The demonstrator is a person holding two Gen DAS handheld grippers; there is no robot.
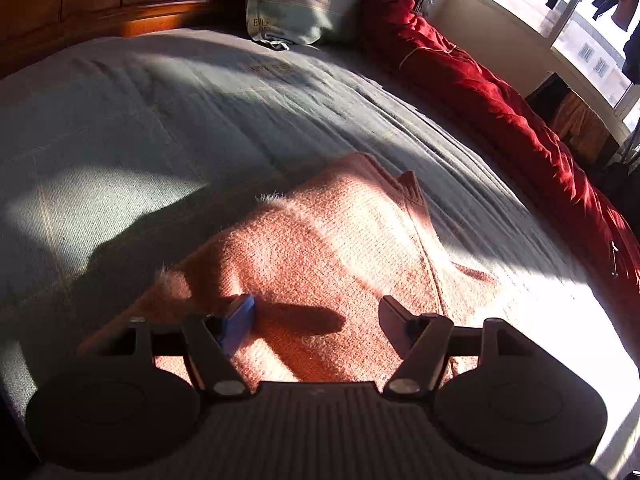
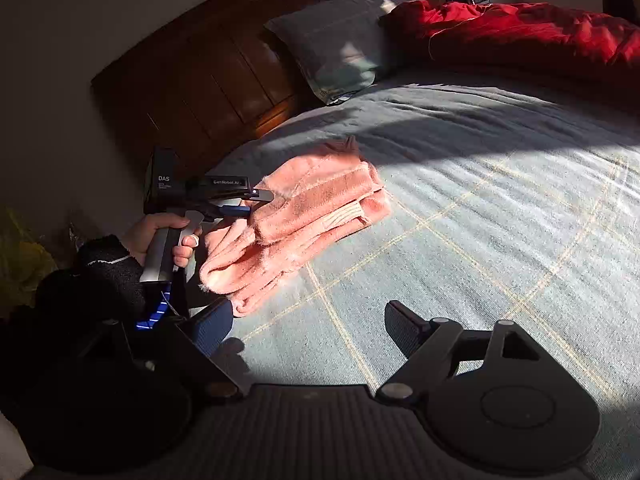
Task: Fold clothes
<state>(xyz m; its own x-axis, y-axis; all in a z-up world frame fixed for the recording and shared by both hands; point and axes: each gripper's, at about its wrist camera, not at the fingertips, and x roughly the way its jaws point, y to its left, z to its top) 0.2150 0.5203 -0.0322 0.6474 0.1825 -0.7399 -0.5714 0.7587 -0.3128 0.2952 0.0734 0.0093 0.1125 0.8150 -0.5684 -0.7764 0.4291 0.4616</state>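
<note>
— Where is the sweater?

— The pink sweater (image 2: pixel 308 216) lies folded in a bundle on the bed (image 2: pixel 500 220), near the bed's left edge and a little way down from the headboard (image 2: pixel 224 68). One folded layer sits on top of the rest, and a ribbed cuff shows on its right side. Sun falls across part of it.

— And your left jaws?

— My left gripper (image 1: pixel 316 312) hangs just over the sweater with its jaws released, spread apart with nothing between them. From my right camera I see the same gripper (image 2: pixel 256 202) side-on at the sweater's left end, with my hand (image 2: pixel 160 236) round its handle and a dark fuzzy sleeve (image 2: pixel 108 268) behind it. Whether the tips touch the knit I cannot tell.

— Your right jaws?

— My right gripper (image 2: pixel 308 328) is wide apart too, gripping nothing, over bare bedcover near the foot-side of the sweater and clear of it.

— What else is on the bed?

— A grey-green pillow (image 2: pixel 340 44) leans at the headboard, and a red quilt (image 2: pixel 520 36) is bunched along the bed's far right edge, beside the window (image 1: pixel 560 8)
</note>
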